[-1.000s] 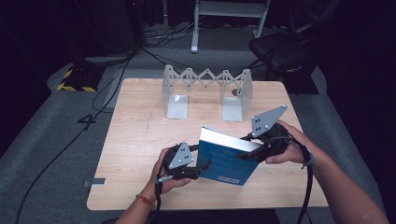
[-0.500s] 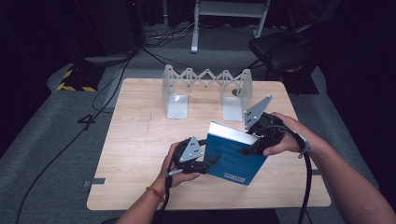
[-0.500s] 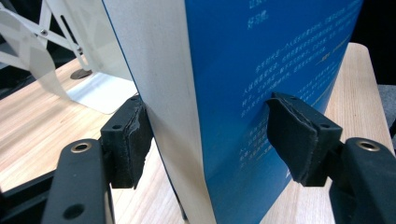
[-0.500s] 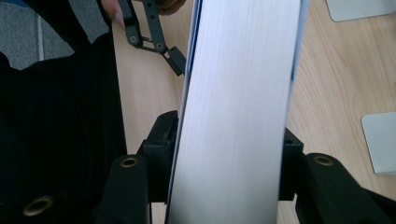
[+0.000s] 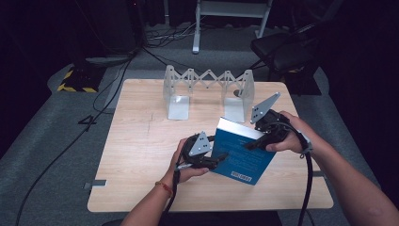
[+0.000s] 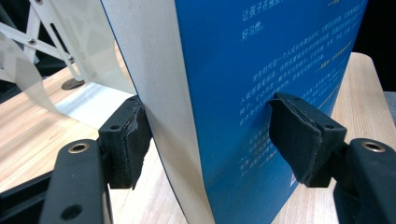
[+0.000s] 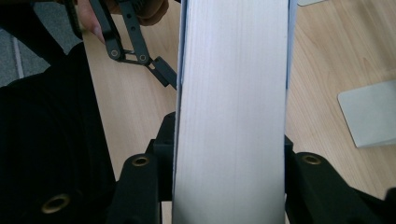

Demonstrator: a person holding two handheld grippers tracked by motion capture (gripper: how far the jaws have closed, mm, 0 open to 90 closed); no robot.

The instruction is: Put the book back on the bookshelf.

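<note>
A blue-covered book (image 5: 244,153) with white page edges stands tilted on the wooden table (image 5: 136,141), held between both grippers. My left gripper (image 5: 219,157) grips its lower left corner. In the left gripper view its pads (image 6: 130,135) press the page block and the printed blue cover (image 6: 233,84). Its jaws have just been opening slightly with the book still between them. My right gripper (image 5: 251,143) clamps the book's upper right edge. In the right gripper view its jaws flank the white page block (image 7: 231,93), and they have just closed further on it.
A clear folding book rack (image 5: 207,87) with flat base plates stands at the table's far side, just behind the book. Cables trail from both grippers toward the near edge. A chair (image 5: 282,52) and floor cables lie beyond the table.
The book has shifted right and a little toward the rack, and it stands more upright. My left hand followed it rightward. The right hand drew in slightly.
</note>
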